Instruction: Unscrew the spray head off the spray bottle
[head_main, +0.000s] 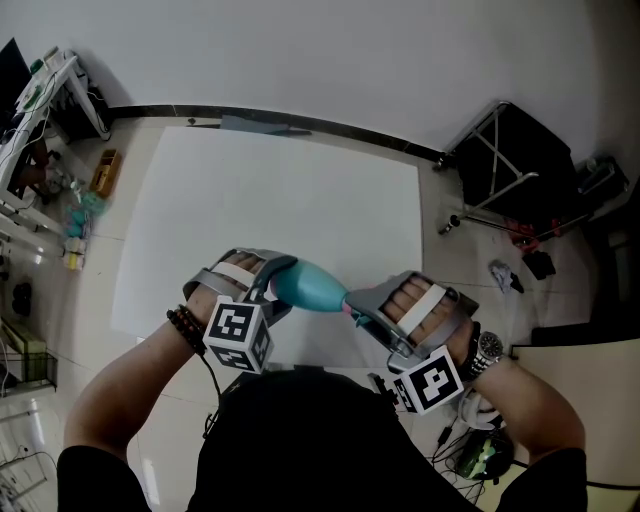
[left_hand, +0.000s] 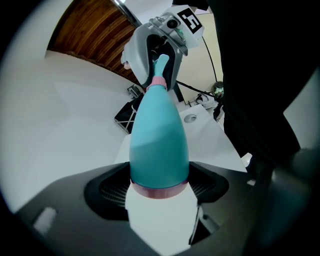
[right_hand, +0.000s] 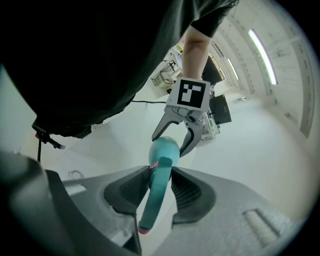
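Observation:
A teal spray bottle (head_main: 310, 286) with a pink collar is held level in the air between both grippers, above the white sheet (head_main: 280, 190). My left gripper (head_main: 272, 285) is shut on the bottle's wide bottom end (left_hand: 159, 150), one pad on each side. My right gripper (head_main: 355, 305) is shut on the teal spray head (right_hand: 155, 192), whose pads press its two flanks just behind the pink collar. The head's pink-tipped trigger end points back toward the right gripper's camera. In the left gripper view the right gripper (left_hand: 157, 65) shows around the bottle's neck.
A black folding frame (head_main: 515, 160) stands at the back right. Cluttered shelves (head_main: 40, 120) line the left edge. Cables and small gear (head_main: 480, 450) lie on the floor at the lower right. A dark baseboard (head_main: 300, 122) runs along the far wall.

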